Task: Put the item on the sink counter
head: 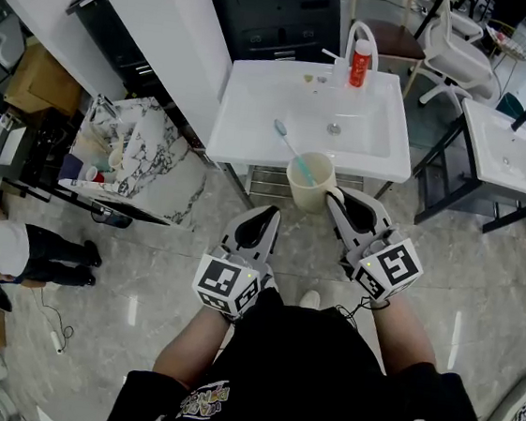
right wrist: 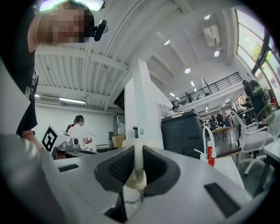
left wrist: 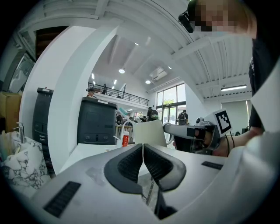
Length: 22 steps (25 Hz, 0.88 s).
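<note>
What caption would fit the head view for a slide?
Right gripper holds a cup with a toothbrush by the white sink; left gripper shut, empty.

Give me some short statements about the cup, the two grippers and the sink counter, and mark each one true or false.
1. The right gripper is shut on the cup. True.
2. The left gripper holds the toothbrush. False: its jaws are together with nothing between them, and the toothbrush stands in the cup.
3. A red bottle stands at the back of the sink counter. True.
4. The cup stands in the basin. False: the right gripper holds it at the counter's front edge, outside the basin.
</note>
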{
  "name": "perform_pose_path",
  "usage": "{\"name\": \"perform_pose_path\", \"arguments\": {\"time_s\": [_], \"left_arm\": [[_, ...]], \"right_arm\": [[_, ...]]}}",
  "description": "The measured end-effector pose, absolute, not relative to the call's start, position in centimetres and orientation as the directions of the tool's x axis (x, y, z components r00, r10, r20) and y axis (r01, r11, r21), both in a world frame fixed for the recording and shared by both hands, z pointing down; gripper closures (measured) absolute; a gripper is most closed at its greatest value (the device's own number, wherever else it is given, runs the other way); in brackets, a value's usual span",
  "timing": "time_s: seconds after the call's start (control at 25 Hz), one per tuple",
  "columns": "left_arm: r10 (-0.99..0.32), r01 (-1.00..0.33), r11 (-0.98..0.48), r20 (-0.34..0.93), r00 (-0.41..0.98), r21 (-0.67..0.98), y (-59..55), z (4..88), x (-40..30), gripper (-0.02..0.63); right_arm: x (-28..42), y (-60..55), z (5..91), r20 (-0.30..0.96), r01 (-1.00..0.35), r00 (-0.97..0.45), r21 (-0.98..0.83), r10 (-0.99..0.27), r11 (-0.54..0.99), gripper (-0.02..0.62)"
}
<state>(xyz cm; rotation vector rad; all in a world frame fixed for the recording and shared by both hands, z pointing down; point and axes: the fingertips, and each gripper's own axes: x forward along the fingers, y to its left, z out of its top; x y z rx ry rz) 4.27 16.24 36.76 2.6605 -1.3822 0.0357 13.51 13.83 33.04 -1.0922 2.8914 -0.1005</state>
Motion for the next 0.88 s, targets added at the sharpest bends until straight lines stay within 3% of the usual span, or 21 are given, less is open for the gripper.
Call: {"name": "perform_pose_path", "arguments": {"time_s": [0.88], "left_arm": [[-0.799, -0.804, -0.578, 0.099, 0.593, 0.141, 10.0, 37.3, 0.6, 0.586]], "right_arm": [[9.5, 6.7, 33.5, 0.001, -0.666, -0.744, -0.084, -0.668, 0.742, 0.502]]}}
